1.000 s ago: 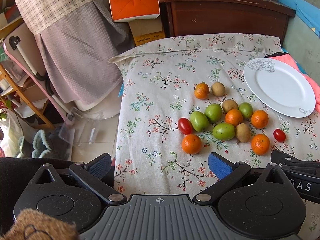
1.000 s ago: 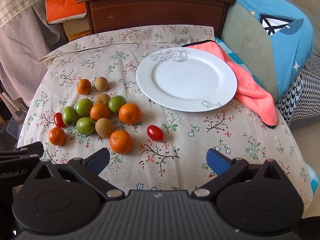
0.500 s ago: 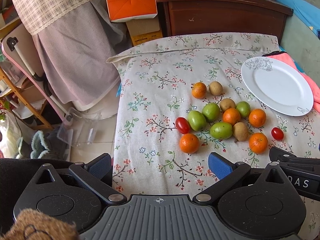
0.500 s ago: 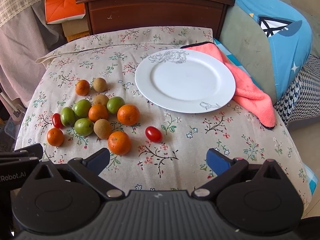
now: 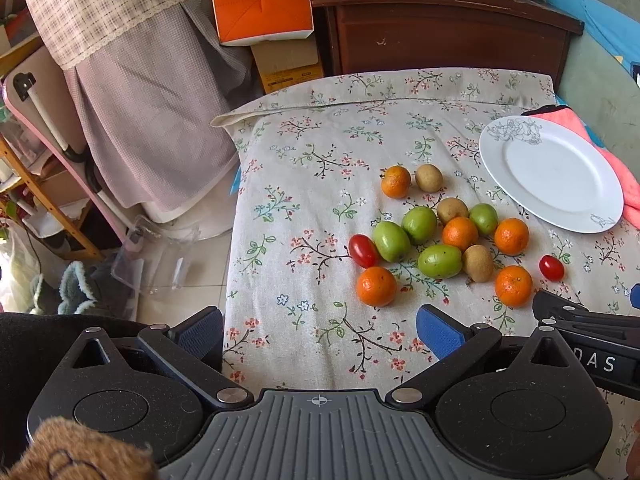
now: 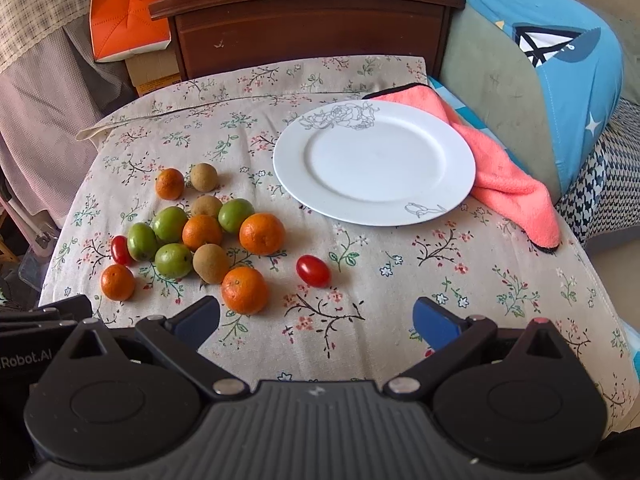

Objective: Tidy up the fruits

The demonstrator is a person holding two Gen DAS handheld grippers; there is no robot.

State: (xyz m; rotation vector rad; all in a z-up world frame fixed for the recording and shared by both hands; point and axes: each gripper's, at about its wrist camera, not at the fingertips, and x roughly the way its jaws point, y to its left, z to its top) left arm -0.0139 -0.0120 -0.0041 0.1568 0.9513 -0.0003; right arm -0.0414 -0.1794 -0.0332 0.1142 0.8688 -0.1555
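Several fruits lie loose on a floral cloth: oranges, the nearest orange [image 6: 244, 290] [image 5: 513, 285], green fruits [image 6: 173, 260] [image 5: 439, 261], brown kiwis [image 6: 210, 263] [image 5: 477, 263], and two red tomatoes, one [image 6: 313, 271] [image 5: 551, 267] apart on the right, one [image 6: 119, 249] [image 5: 363, 250] at the left. An empty white plate [image 6: 456, 184] [image 5: 600, 208] sits behind them to the right. My left gripper [image 5: 320, 330] hovers open near the cloth's left front. My right gripper [image 6: 316, 320] hovers open just short of the nearest orange and the tomato. Nothing is held.
A pink towel [image 6: 508, 184] lies under the plate's right rim, beside a blue cushion [image 6: 560, 80]. A dark wooden cabinet [image 6: 312, 28] and an orange box [image 6: 124, 12] stand behind. The floor drops off left of the cloth's edge [image 5: 230, 240], with clutter there.
Both views have drifted slightly; the fruits and plate sit a little lower and closer in the right wrist view. Both grippers stay open and no fruit has moved.
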